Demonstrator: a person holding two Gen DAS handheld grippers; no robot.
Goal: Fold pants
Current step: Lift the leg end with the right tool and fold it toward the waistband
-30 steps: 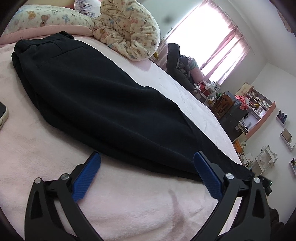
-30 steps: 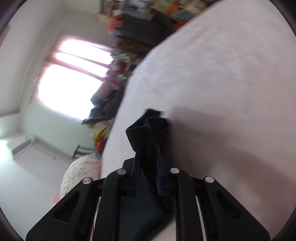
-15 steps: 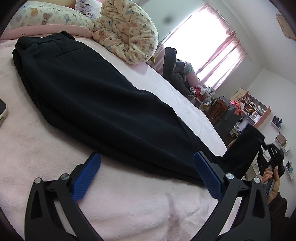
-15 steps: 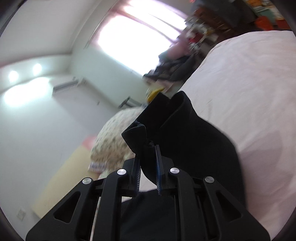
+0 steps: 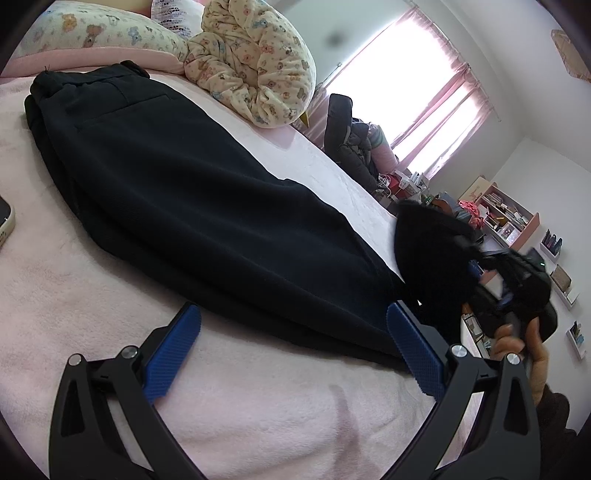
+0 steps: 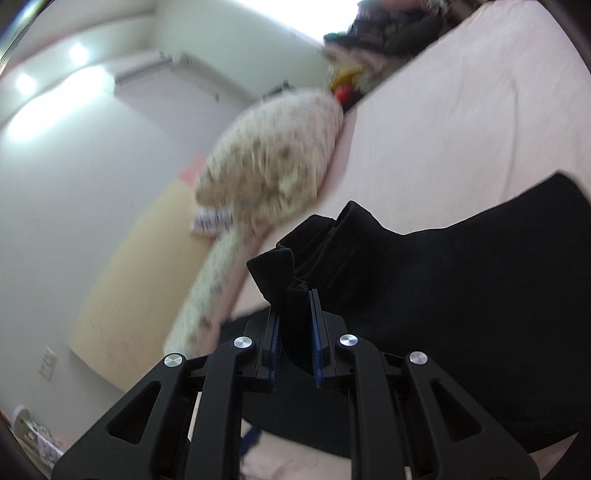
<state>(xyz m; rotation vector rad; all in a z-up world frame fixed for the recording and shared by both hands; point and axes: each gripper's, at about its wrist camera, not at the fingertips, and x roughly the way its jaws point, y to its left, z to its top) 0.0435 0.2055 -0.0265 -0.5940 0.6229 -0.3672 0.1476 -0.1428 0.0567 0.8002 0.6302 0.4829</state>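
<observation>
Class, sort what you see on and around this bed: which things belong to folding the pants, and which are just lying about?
Belongs to the job:
- black pants
- right tongs, clamping the hem
- left tongs, open

Just lying about:
- teddy-print quilt
- pillow
- phone

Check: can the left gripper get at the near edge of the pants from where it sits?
Probably yes. The left gripper is open over the pink blanket, with the pants edge just ahead of its fingertips and nothing between. The right gripper holds the cuff end off to the side, clear of that path.
</observation>
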